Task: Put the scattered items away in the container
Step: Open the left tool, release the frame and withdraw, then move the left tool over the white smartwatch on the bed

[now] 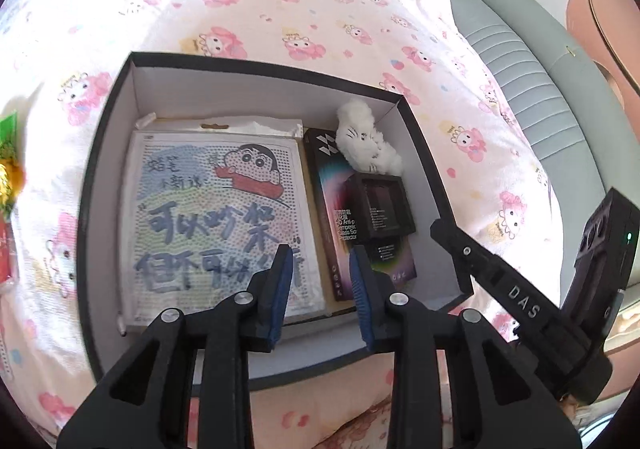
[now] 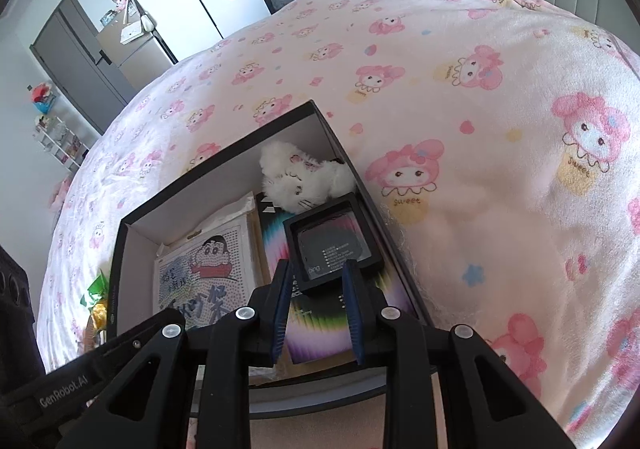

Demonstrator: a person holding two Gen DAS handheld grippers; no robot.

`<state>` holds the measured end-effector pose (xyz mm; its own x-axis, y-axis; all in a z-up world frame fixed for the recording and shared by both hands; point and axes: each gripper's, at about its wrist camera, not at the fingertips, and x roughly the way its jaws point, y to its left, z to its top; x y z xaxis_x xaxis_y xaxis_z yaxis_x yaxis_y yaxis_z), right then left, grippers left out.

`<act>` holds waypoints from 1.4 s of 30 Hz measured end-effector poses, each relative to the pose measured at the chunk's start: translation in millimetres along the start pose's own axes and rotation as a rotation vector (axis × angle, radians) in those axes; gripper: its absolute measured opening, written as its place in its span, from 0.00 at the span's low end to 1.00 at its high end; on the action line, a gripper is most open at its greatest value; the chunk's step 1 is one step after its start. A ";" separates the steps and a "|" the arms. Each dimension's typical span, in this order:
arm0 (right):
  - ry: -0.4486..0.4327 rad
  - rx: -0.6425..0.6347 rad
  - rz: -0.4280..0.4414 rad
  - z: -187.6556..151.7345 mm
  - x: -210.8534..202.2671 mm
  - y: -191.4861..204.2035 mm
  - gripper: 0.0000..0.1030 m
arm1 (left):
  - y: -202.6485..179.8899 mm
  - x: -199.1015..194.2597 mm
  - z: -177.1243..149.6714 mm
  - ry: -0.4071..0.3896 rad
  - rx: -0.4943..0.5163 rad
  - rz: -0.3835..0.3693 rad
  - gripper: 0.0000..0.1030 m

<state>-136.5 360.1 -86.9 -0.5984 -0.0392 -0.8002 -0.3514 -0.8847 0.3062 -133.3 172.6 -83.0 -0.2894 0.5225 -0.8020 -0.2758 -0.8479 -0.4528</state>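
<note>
A black box [image 1: 100, 169] with a white inside lies on the pink bedspread. It holds a cartoon dot-picture sheet [image 1: 212, 217], a dark screen-protector pack [image 1: 332, 209], a small black frame [image 1: 382, 205] lying on that pack, and a white plush [image 1: 368, 141]. My left gripper [image 1: 320, 249] hangs open over the sheet's near edge, with nothing between its pads. My right gripper [image 2: 316, 265] hovers open just above the near corner of the black frame [image 2: 332, 241]. In the left wrist view its tip [image 1: 438, 229] stands clear to the right of the frame.
Green and yellow wrapped items [image 1: 8, 169] and a red one [image 1: 6, 249] lie on the bedspread left of the box; the green one [image 2: 96, 297] also shows beside the box wall. A grey padded headboard [image 1: 520, 89] borders the bed.
</note>
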 end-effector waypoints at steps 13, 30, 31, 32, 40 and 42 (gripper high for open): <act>-0.020 -0.264 0.093 -49.0 -69.2 99.4 0.25 | 0.5 -86.6 -30.2 -0.161 0.069 0.053 0.33; 0.014 -0.481 0.129 -126.2 -96.8 185.1 0.25 | 75.2 -163.3 -95.0 -0.232 -0.006 0.108 0.33; 0.024 -0.492 0.132 -130.9 -94.4 191.0 0.25 | 82.2 -164.7 -97.5 -0.234 -0.018 0.109 0.33; 0.033 -0.504 0.134 -135.6 -92.3 197.4 0.25 | 89.6 -167.3 -101.3 -0.236 -0.033 0.108 0.33; 0.121 -0.628 0.211 -171.0 -67.5 262.9 0.25 | 154.9 -182.3 -121.5 -0.273 -0.188 0.161 0.35; 0.162 -0.650 0.241 -178.6 -56.9 279.7 0.25 | 175.2 -185.9 -127.4 -0.283 -0.247 0.179 0.35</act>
<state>-72.2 31.9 -47.8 -0.4733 -0.2927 -0.8309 0.3080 -0.9386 0.1552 -11.1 -84.5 -62.8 -0.5631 0.3397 -0.7534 0.0204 -0.9056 -0.4236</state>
